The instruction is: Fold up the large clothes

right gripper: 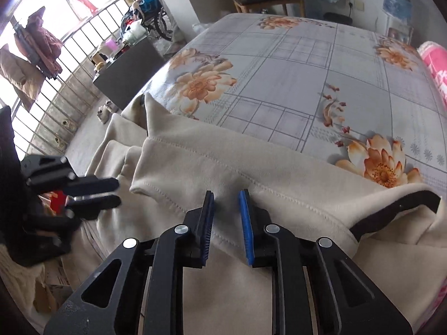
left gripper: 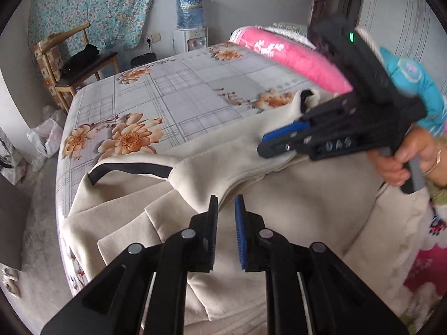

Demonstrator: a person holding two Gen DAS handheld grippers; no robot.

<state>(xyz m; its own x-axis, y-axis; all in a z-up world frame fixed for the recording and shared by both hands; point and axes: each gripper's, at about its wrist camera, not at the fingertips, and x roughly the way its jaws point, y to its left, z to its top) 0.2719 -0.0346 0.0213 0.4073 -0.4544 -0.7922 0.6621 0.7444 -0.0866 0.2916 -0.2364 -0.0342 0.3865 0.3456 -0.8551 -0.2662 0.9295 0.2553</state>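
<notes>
Cream coat (left gripper: 293,212), trimmed in black, lies spread over the near part of the floral bed sheet (left gripper: 178,89), directly beneath and ahead of both my tools. My left gripper (left gripper: 226,203) hangs over the cloth with its jaws parted, nothing between them. My right gripper (right gripper: 227,195) sits low over a stitched seam, jaws likewise apart and unclamped. Beyond my right gripper, a pink blanket (left gripper: 293,58) lies along the bed; far ahead of my left stands a wooden chair (left gripper: 75,67).
</notes>
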